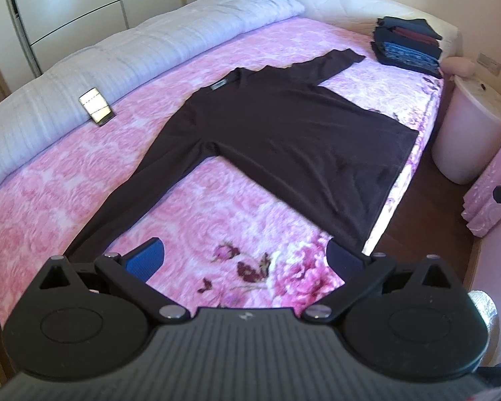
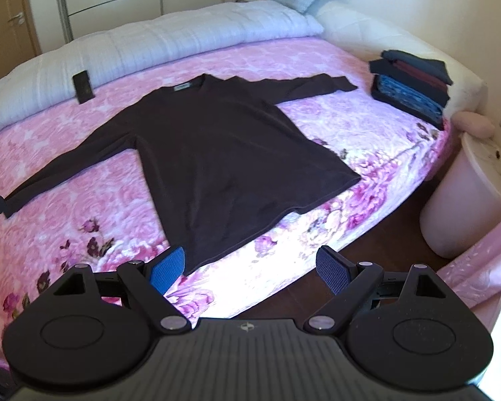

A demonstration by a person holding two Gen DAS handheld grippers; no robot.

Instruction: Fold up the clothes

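Dark long-sleeved shirt (image 2: 217, 147) flat on pink bedspread (image 2: 334, 127), collar far, hem near — sleeves stretched left-right, left gripper (image 1: 245, 260) and right gripper (image 2: 250, 267) both spread, empty.

The bed (image 1: 217, 220) wears a pink floral cover. A dark long-sleeved shirt (image 1: 284, 133) lies flat across it, sleeves spread, hem at the near edge. A stack of folded clothes (image 1: 407, 43) sits near the far right corner, well apart from the shirt. A rolled white duvet (image 1: 150, 43) runs along the far side, and a phone (image 1: 96, 109) rests just beside it.
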